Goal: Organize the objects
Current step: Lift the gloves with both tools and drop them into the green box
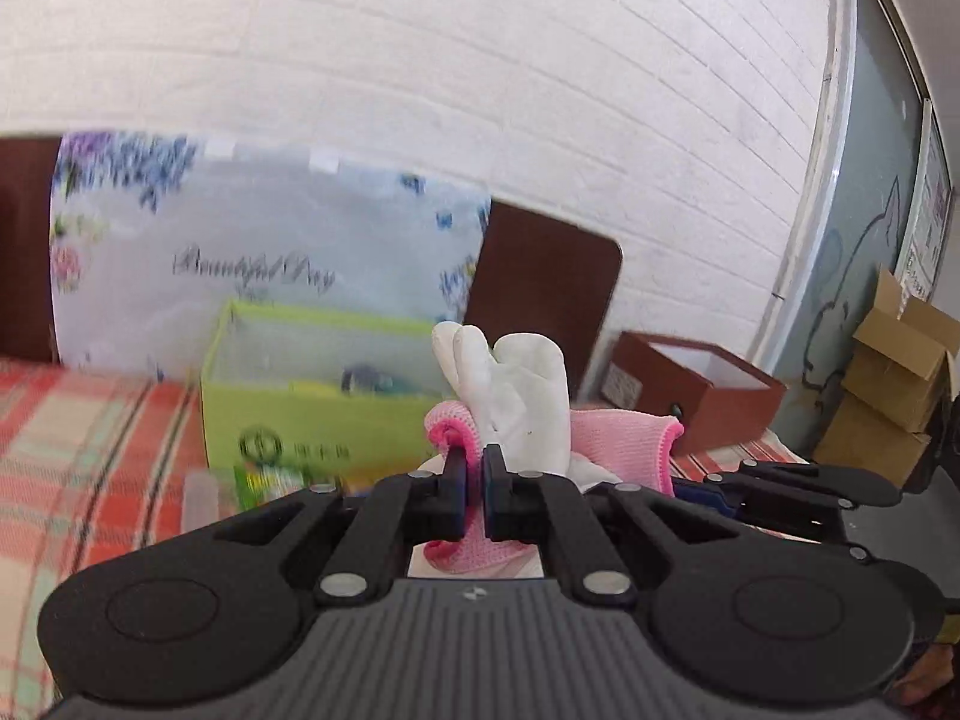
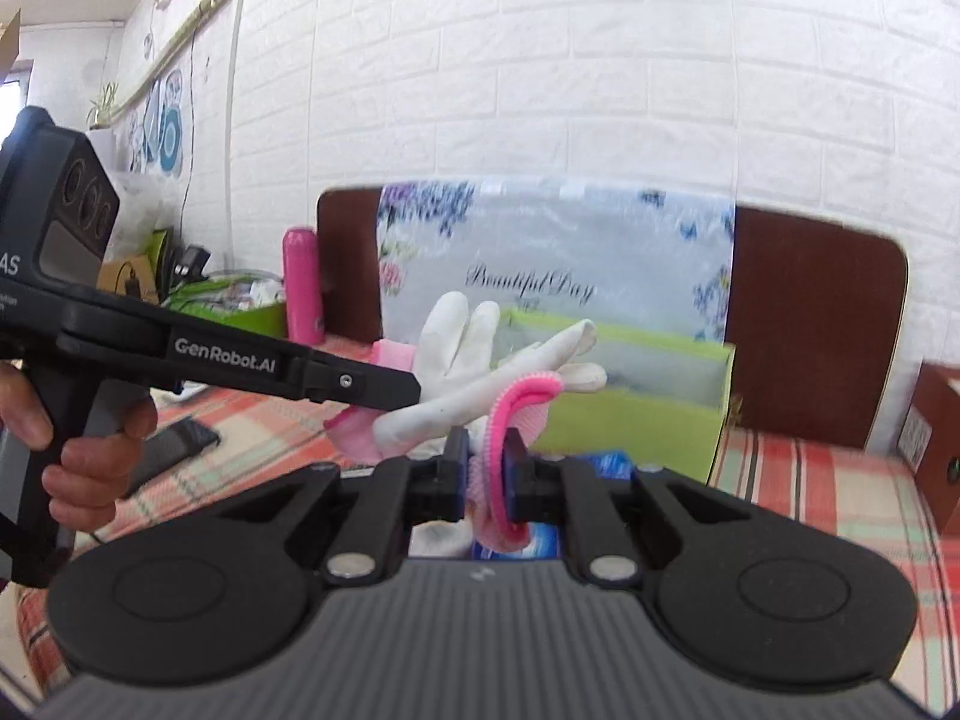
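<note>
Two grippers are clamped on one pair of pink-cuffed white gloves (image 1: 516, 390), which is held up in the air above the checked cloth (image 1: 72, 420) rather than resting on it. The left gripper (image 1: 473, 480) is pressed together on a pink cuff, and the right gripper (image 2: 485, 468) is pinched on the pink rolled cuff edge at the other side, so the gloves are stretched between the two claws.

The relation that matters is judged to be this: the green box (image 2: 630, 420) lies straight ahead of both claws, just beyond the gloves, with its open top facing up. The gloves' long axis runs from the cuffs at the jaws up and away to the white fingers (image 2: 480, 324), which already point toward the box. Neither hand is clearly nearer; a joint carry forward over the near wall would probably be needed before either grip is let go.

In the left wrist view a brown box (image 1: 696, 396) with a white inside is shown at the right end of the cloth, beside stacked cardboard cartons (image 1: 900, 372). In the right wrist view the left tool is seen from the side, with the person's hand (image 2: 78, 450) around its grip, and a pink bottle (image 2: 303, 282) stands behind; a blue packet (image 2: 606, 462) lies under the gloves. What the green box holds cannot be told through the blur.
</note>
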Tool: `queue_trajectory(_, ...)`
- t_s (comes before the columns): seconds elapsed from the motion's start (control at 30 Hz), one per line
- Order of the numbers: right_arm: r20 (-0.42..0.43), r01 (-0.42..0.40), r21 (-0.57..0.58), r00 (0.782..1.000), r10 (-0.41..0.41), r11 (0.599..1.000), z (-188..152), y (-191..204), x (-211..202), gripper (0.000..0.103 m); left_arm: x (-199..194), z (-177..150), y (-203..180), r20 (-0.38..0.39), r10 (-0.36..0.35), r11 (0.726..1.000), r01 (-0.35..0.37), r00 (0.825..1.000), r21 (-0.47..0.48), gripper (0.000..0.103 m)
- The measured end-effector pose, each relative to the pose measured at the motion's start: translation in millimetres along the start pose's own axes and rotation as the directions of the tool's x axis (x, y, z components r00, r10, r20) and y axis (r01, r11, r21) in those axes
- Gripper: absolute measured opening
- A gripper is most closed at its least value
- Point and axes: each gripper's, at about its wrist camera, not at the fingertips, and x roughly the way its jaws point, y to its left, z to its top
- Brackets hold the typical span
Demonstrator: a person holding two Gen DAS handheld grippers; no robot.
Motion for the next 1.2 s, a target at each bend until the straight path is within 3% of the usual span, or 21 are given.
queue_trajectory(0.3, 0.06, 0.024, 0.046, 0.998, -0.026, 0.999, 45.7, -37.0, 78.3, 0.011, 66.4, 57.4, 29.6, 0.082, 0.063, 0.998, -0.064, 0.995, 0.01, 0.004)
queue_trajectory(0.57, 0.034, 0.031, 0.091, 0.999, -0.034, 0.995, 51.1, -82.1, 152.5, 0.011, 138.7, 77.3, 58.2, 0.024, 0.086, 0.996, -0.085, 0.996, -0.029, 0.004)
queue_trajectory(0.73, -0.021, 0.077, 0.072, 0.997, -0.075, 0.994, 40.9, -96.7, 188.8, 0.015, 174.2, 66.3, 72.4, -0.036, 0.122, 0.992, -0.122, 0.992, -0.012, 0.008)
queue_trajectory(0.77, -0.038, 0.101, 0.071, 0.994, -0.099, 0.992, 36.8, -99.6, 195.7, 0.029, 179.5, 61.9, 76.8, -0.057, 0.129, 0.991, -0.13, 0.99, -0.021, 0.021)
queue_trajectory(0.8, -0.059, 0.125, 0.07, 0.991, -0.121, 0.99, 32.4, -102.6, 202.1, 0.056, 183.1, 57.0, 81.2, -0.08, 0.138, 0.989, -0.142, 0.987, -0.037, 0.046)
queue_trajectory(0.87, -0.081, 0.182, 0.072, 0.981, -0.176, 0.981, 21.8, -108.6, 209.2, 0.076, 183.5, 46.9, 87.9, -0.085, 0.178, 0.982, -0.183, 0.98, -0.057, 0.074)
queue_trajectory(0.93, -0.095, 0.217, 0.059, 0.973, -0.211, 0.974, 12.5, -112.9, 209.5, 0.078, 177.7, 39.7, 88.9, -0.045, 0.219, 0.975, -0.22, 0.975, -0.032, 0.075)
queue_trajectory(1.0, -0.106, 0.227, 0.057, 0.97, -0.221, 0.972, 5.8, -117.0, 206.7, 0.088, 174.8, 37.8, 88.1, -0.048, 0.23, 0.973, -0.231, 0.972, -0.011, 0.075)
queue_trajectory(1.13, -0.106, 0.237, 0.094, 0.968, -0.227, 0.967, 6.6, -120.2, 195.0, 0.091, 163.1, 41.7, 79.8, -0.051, 0.233, 0.972, -0.234, 0.971, -0.012, 0.075)
queue_trajectory(1.2, -0.085, 0.233, 0.122, 0.971, -0.224, 0.965, 12.4, -117.2, 182.8, 0.1, 152.8, 44.3, 69.7, -0.042, 0.247, 0.969, -0.248, 0.968, -0.006, 0.075)
